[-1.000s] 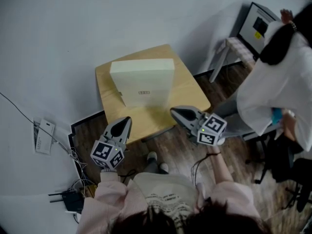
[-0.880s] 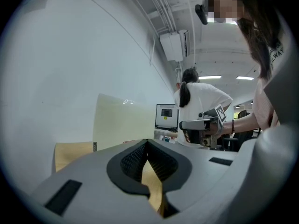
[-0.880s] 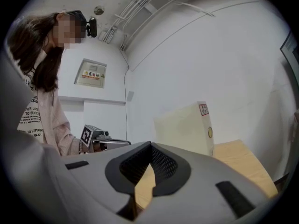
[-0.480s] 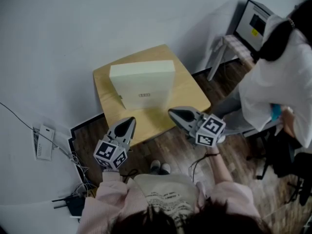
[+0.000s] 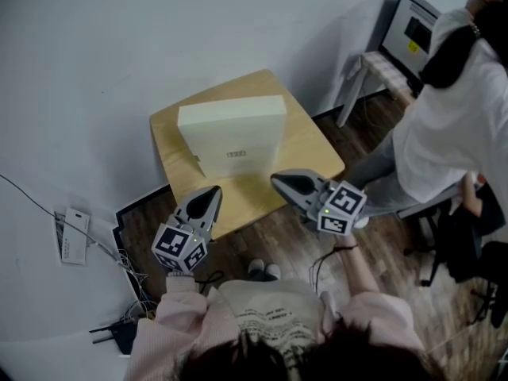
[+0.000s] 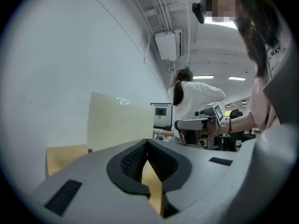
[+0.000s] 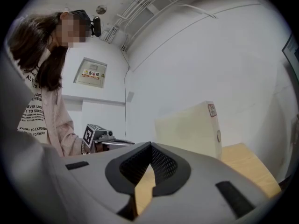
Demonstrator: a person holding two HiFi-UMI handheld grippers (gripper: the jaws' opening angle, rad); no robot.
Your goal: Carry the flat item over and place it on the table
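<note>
A flat cream box (image 5: 230,136) stands upright on edge on the small wooden table (image 5: 305,145). Both grippers hover at the table's near edge, short of the box and apart from it. My left gripper (image 5: 212,190) is shut and holds nothing. My right gripper (image 5: 276,181) is also shut and empty. The left gripper view shows the box (image 6: 119,120) ahead, the table (image 6: 65,157) under it and the right gripper (image 6: 198,124) off to the right. In the right gripper view the box (image 7: 191,127) stands on the table (image 7: 243,164), with the left gripper (image 7: 96,134) at the left.
A person in white (image 5: 452,125) stands at the right by a monitor (image 5: 413,32) on a white stool (image 5: 371,71). Cables, a black router (image 5: 119,330) and a white device (image 5: 71,232) lie on the floor at the left. A white wall backs the table.
Both grippers stay about where they were, still shut. The person in white at the right has raised an arm and shifted slightly.
</note>
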